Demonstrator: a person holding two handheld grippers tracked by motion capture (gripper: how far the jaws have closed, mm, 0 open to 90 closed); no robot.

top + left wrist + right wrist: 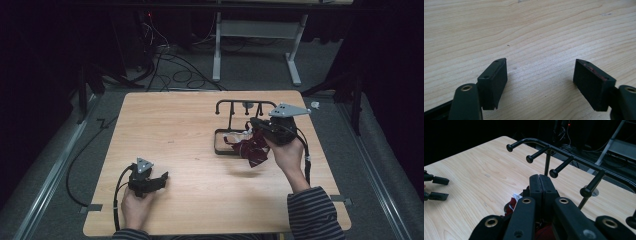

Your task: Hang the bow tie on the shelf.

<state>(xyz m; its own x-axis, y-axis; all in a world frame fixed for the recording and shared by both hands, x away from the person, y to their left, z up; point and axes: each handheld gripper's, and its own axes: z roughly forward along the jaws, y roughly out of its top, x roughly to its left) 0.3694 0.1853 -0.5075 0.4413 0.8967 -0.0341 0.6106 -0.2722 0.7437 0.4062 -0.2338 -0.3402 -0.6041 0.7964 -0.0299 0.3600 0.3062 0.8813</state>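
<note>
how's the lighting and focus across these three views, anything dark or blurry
High view: the wooden table is evenly lit, the room around it nearly black, and the dark red cloth casts a soft shadow. Left gripper view: sharp wood grain, with the left tool casting faint shadows. Right gripper view: the hook rack is fairly sharp, while the right tool is dim and soft.

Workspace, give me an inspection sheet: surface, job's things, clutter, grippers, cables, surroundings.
Surface: light wooden table, bare around the left gripper.
Job's things: dark red cloth hangs from the right gripper beside a black peg rack on its frame base.
Clutter: small white bit at the far right corner.
Grippers: left gripper open, low over the wood; right gripper shut on the cloth, near the pegs.
Cables: one trails from each gripper; more lie on the floor behind.
Surroundings: dark room, grey floor, white stand.
</note>
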